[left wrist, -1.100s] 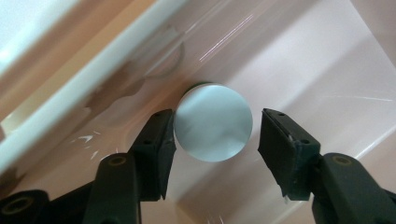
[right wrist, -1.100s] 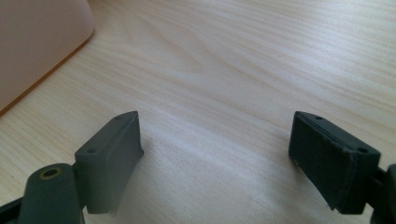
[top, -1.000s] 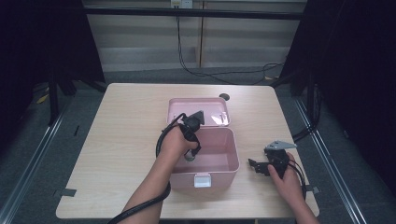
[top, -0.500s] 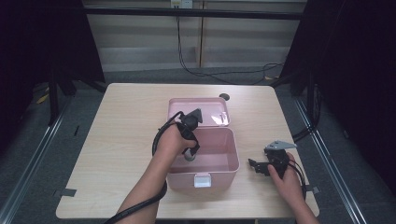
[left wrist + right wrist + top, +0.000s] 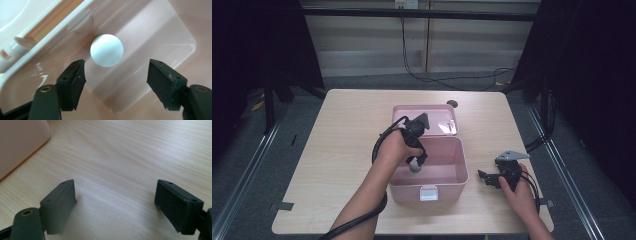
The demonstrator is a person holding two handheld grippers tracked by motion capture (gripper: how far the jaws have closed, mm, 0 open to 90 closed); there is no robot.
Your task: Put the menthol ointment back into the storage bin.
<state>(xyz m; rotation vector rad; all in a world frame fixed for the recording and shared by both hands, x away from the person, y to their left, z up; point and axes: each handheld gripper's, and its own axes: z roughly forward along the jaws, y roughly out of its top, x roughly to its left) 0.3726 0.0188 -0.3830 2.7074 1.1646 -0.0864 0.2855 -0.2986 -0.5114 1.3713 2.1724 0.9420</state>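
Left tool [image 5: 115, 82] hangs open over the white ball [image 5: 106, 50] mid-frame in the pink box [image 5: 459, 165]; right tool [image 5: 117, 205] rests open. The ball looks light, smooth and prone to roll: pinch across its middle.

The pink box [image 5: 459, 172] stands open, so entry from above is free; its walls enclose the white ball [image 5: 106, 50]. Right of the box, the table [image 5: 337, 130] is bare.

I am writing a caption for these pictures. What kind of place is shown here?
Probably a lab or studio recording station, not a home. A lone wooden table stands between dark curtains, cables run over the floor, and the person works with handheld grippers at a pink box.
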